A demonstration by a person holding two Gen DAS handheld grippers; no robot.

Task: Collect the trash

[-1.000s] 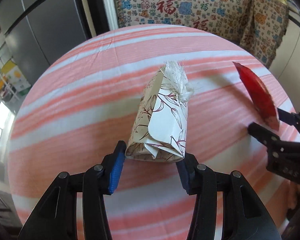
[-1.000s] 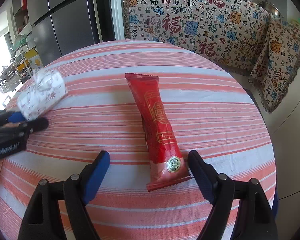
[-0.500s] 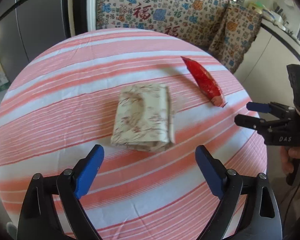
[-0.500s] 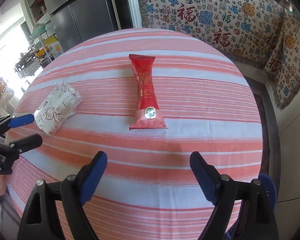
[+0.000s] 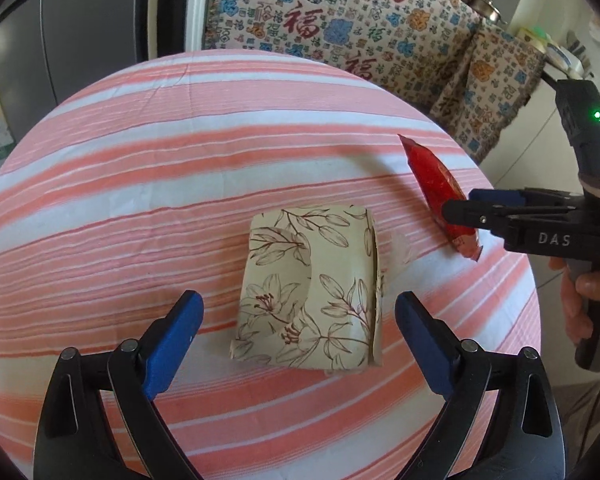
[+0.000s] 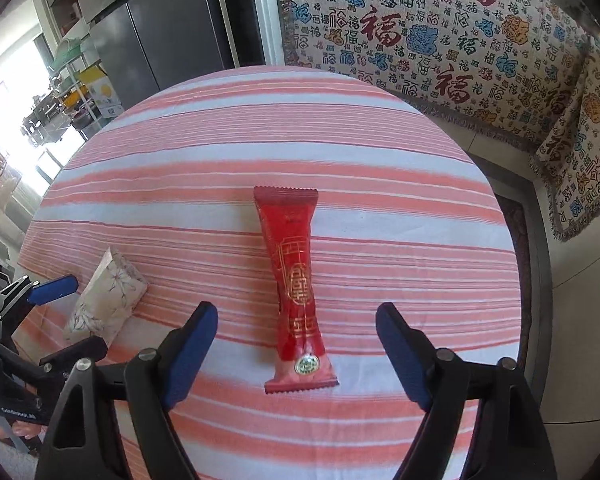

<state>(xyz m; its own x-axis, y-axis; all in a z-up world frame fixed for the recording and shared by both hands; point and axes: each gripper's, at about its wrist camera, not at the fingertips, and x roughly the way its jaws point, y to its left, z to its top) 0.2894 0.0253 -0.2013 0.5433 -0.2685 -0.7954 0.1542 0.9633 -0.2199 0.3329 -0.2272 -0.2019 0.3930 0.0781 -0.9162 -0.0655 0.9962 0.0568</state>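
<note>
Round table w/ pink-and-white striped cloth. Left gripper jaws wide apart, cream floral-print tissue pack flat on the cloth between them, untouched. Right gripper jaws closing, not yet touching the long red foil snack wrapper lying between them.

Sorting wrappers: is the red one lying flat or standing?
Flat: the red wrapper lies lengthwise on the striped tablecloth, both crimped ends on the cloth.
</note>
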